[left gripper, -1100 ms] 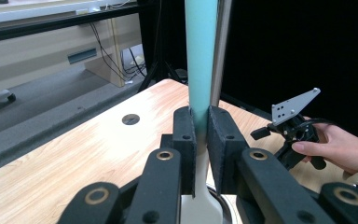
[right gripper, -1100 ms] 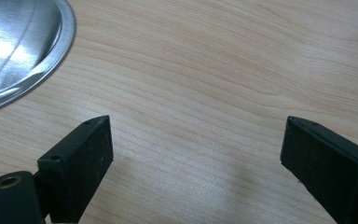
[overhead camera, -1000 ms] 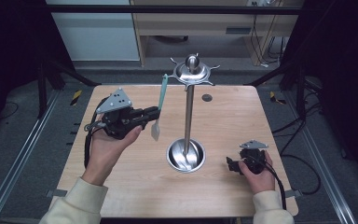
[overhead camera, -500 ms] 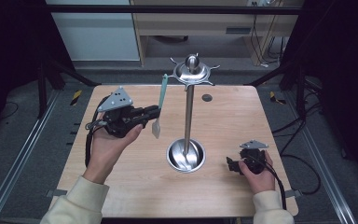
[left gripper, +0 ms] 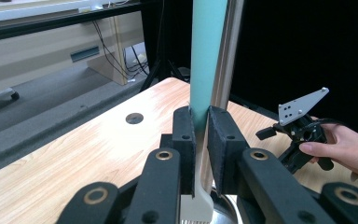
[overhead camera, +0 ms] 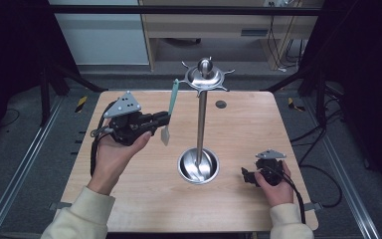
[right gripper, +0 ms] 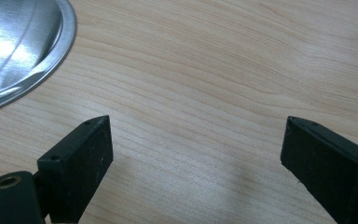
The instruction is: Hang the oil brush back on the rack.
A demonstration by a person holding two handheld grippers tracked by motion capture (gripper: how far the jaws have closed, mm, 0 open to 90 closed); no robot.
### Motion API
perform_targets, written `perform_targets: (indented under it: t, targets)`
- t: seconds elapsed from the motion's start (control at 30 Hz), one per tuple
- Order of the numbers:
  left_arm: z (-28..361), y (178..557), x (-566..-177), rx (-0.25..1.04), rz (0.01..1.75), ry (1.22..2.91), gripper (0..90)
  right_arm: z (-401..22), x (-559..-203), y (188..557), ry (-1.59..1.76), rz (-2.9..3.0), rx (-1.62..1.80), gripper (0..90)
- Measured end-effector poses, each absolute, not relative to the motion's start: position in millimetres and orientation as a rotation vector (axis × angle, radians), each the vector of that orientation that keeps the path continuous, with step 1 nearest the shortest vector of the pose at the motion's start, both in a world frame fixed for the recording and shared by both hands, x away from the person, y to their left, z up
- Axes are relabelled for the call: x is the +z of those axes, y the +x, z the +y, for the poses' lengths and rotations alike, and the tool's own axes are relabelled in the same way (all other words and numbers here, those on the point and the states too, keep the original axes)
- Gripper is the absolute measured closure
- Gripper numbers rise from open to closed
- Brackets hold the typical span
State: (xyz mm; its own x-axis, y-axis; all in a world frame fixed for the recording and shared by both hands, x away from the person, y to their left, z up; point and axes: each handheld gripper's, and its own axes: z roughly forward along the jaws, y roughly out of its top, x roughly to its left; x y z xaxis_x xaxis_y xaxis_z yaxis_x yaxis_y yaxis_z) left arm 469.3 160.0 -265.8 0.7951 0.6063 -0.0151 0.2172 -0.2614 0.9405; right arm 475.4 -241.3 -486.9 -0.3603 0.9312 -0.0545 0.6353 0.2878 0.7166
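Observation:
My left gripper (overhead camera: 165, 118) is shut on a utensil with a teal handle (overhead camera: 172, 95) and a pale, toothed head (overhead camera: 165, 135), held upright above the table's left half. In the left gripper view the teal handle (left gripper: 206, 56) rises between the two pads (left gripper: 185, 140), with the head (left gripper: 196, 205) hanging below them. A steel stand has a round base (overhead camera: 198, 167), a tall pole (overhead camera: 200, 124) and a hooked crown (overhead camera: 205, 75); it is just right of the utensil. My right gripper (overhead camera: 244, 175) rests low on the table by the base, jaws wide open (right gripper: 196, 158) over bare wood.
The wooden table (overhead camera: 129, 199) has a small dark round hole (overhead camera: 221, 104) near its far edge. The stand's base rim (right gripper: 37, 51) lies close to the right gripper's left. Metal frame rails and dark floor surround the table; a desk stands beyond.

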Motion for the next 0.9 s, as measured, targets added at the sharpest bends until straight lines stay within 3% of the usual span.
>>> perform_targets:
  t: [0.37,0.57,0.9]
  targets:
    - [165,471,-268,0.388,0.651,1.839,82.4,-241,-487,475,1.402,2.094,0.841,9.8]
    - [168,467,-265,0.444,0.658,1.865,75.1,-241,-487,475,1.404,2.093,0.843,9.8]
    - [173,454,-265,0.541,0.696,1.929,38.8,-241,-487,476,1.404,2.092,0.839,9.8]
